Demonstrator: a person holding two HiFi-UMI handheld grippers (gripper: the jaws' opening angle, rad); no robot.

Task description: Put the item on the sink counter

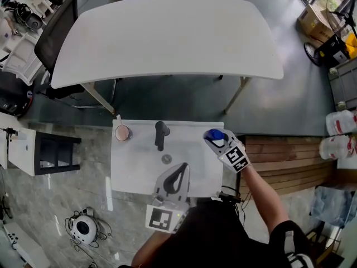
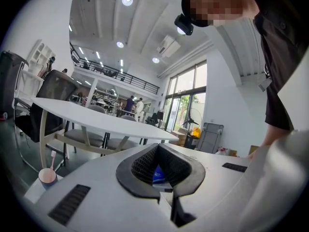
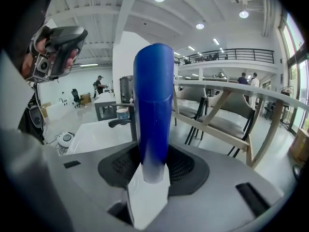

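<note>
The right tool [image 1: 216,139] is clamped on a blue tube [image 3: 153,100], which stands up out of its jaws with its white flat end toward the tool's body. It is held over the far right corner of the white sink worktop [image 1: 134,169]. The left tool [image 1: 181,172] hangs at the near edge, jaw tips together with nothing between them. A black faucet [image 1: 160,133] stands at the back, and a pink cup [image 1: 122,133] is at the far left corner.

Around the faucet [image 1: 161,134]
A cup [image 1: 122,133] is standing to its left, the tube [image 1: 213,135] to its right, a table [image 1: 167,38] behind it.
</note>
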